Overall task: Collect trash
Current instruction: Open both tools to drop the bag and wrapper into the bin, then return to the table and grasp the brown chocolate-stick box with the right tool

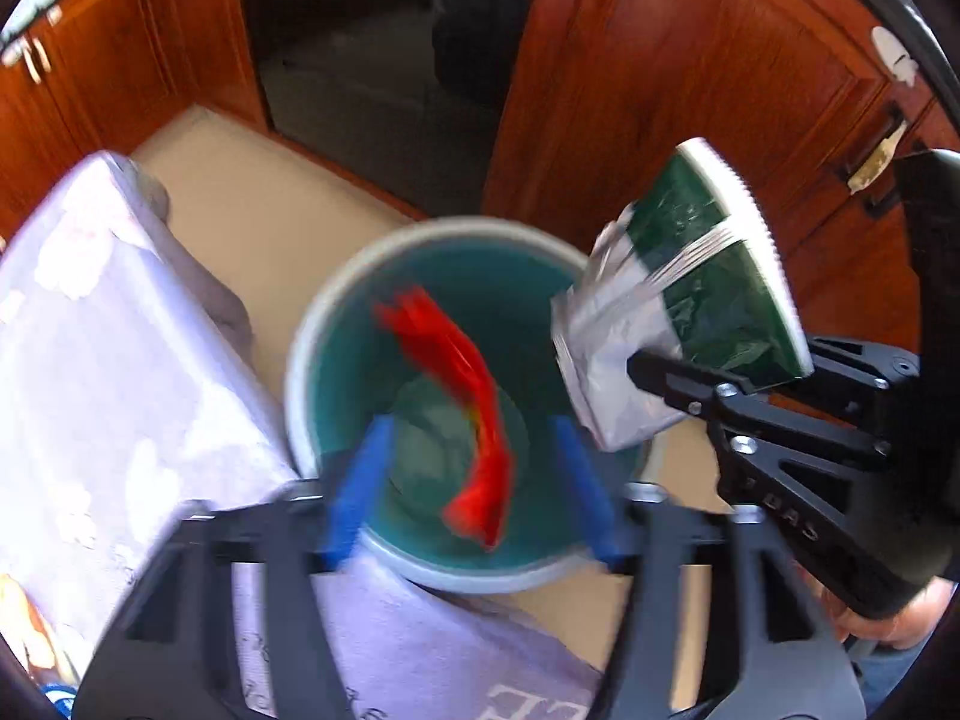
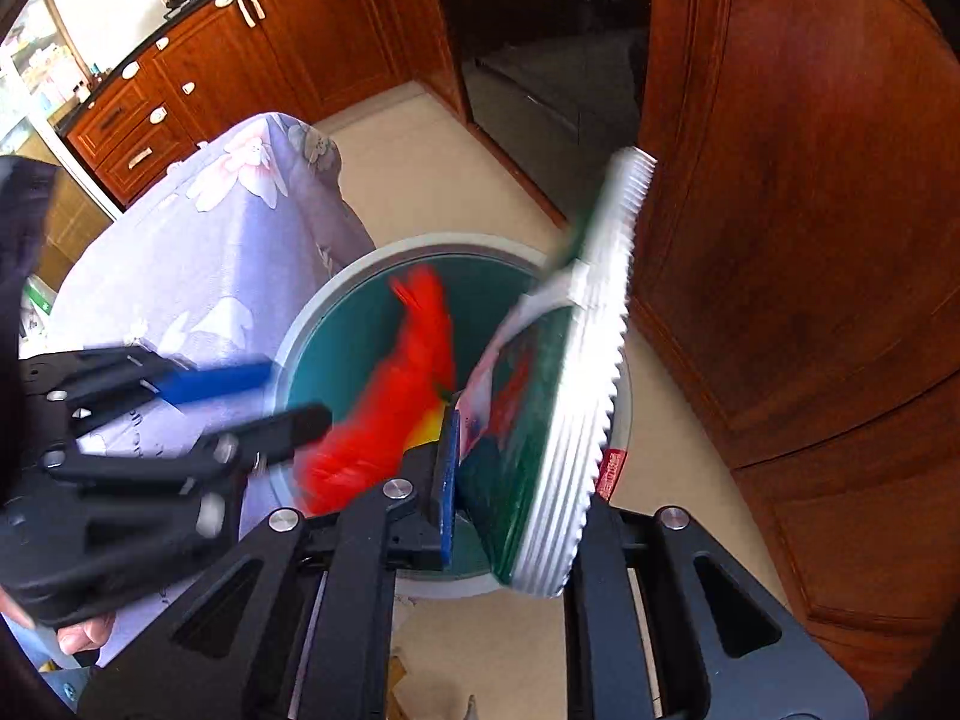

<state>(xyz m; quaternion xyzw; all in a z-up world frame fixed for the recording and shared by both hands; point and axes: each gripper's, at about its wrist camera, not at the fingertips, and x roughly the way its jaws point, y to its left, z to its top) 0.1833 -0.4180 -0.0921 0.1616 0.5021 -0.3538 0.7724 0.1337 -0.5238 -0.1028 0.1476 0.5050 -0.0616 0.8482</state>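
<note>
A teal bin with a white rim [image 1: 420, 234] [image 2: 420, 243] stands on the floor below both grippers. My left gripper [image 1: 471, 438] [image 2: 294, 396] hangs open over it, its blue pads [image 1: 366, 480] wide apart. A red wrapper [image 1: 474, 396] [image 2: 390, 414], blurred, is loose inside the bin's mouth, and neither pad touches it. My right gripper [image 1: 678, 375] [image 2: 504, 480] is shut on a green and silver snack bag [image 1: 708, 276] [image 2: 540, 408], holding it upright over the bin's right rim. The bag hides its far finger.
A table under a lilac floral cloth [image 1: 90, 330] [image 2: 198, 252] touches the bin's left side. Wooden cabinet doors [image 1: 690, 60] [image 2: 780, 240] rise close on the right, beside a dark appliance [image 1: 372, 60]. Beige floor tiles [image 1: 240, 198] lie between. A person's hand [image 1: 900, 618] grips the right tool.
</note>
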